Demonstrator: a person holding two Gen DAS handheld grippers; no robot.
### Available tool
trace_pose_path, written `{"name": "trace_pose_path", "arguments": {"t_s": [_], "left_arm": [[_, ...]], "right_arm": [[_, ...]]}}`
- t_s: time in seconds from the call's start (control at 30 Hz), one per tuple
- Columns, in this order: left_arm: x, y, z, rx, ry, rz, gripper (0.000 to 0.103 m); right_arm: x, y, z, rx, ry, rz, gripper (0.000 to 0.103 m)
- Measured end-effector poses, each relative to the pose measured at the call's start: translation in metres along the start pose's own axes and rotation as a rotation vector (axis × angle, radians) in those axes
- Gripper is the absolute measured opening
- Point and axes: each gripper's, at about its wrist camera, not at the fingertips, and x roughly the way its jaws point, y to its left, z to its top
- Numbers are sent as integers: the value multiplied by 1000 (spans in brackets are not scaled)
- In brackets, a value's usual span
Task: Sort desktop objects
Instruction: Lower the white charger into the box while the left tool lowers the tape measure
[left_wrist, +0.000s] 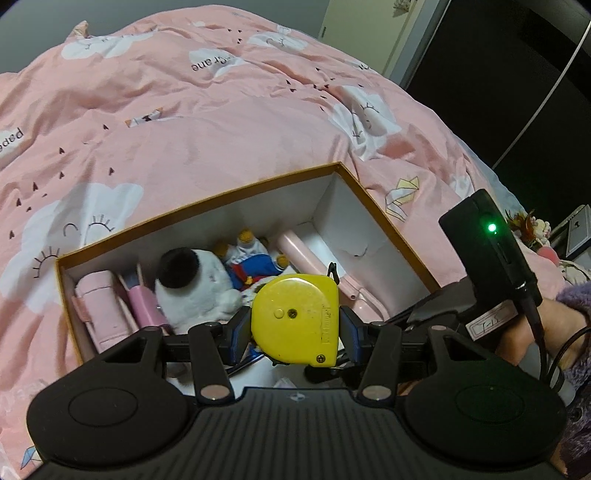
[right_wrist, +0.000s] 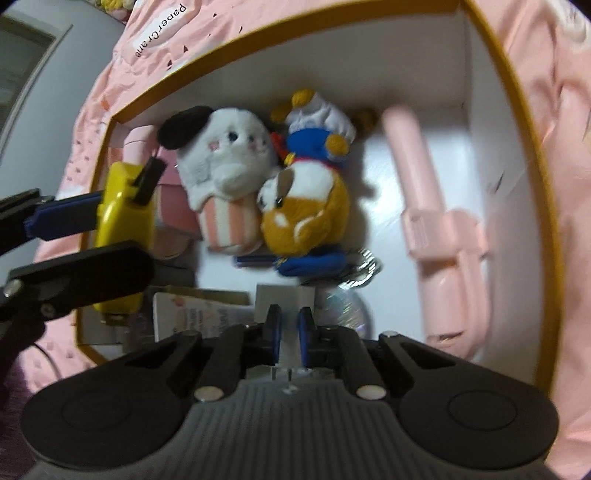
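Observation:
My left gripper (left_wrist: 295, 325) is shut on a yellow tape measure (left_wrist: 295, 317), its blue pads pressing both flat sides. It hangs over the near part of an open box with an orange rim (left_wrist: 207, 197) and white walls. The right wrist view shows the same tape measure (right_wrist: 123, 206) at the box's left side. My right gripper (right_wrist: 290, 328) points down into the box with its jaws almost together. A pale grey flat piece (right_wrist: 284, 295) shows in the narrow gap and past the fingertips. Whether the pads press on it is unclear.
In the box lie a white plush with a black ear (right_wrist: 225, 158), a brown plush (right_wrist: 306, 210), a blue-and-white plush (right_wrist: 317, 129), a long pink handle piece (right_wrist: 417, 177), a disc (right_wrist: 343, 310) and a pink pouch (left_wrist: 96, 306). A pink duvet (left_wrist: 221, 110) surrounds it. A hand in a purple sleeve (left_wrist: 554, 325) is at right.

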Motion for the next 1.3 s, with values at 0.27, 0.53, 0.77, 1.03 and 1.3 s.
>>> {"name": "trace_pose_path", "arguments": {"t_s": [0.27, 0.53, 0.77, 1.03, 1.3], "left_arm": [[24, -28, 5, 105, 67, -22, 58], [72, -65, 1, 365, 245, -41, 58], [112, -73, 5, 405, 379, -29, 58], [136, -71, 13, 332, 487, -114, 58], [142, -59, 8, 232, 519, -139, 65]], "right_arm": [[-60, 10, -14, -144, -183, -222, 14], [-82, 10, -28, -315, -248, -420, 14], [-78, 5, -33, -296, -254, -401, 13], [-82, 0, -34, -258, -274, -384, 13], [-84, 0, -38, -248, -282, -380, 13]]}}
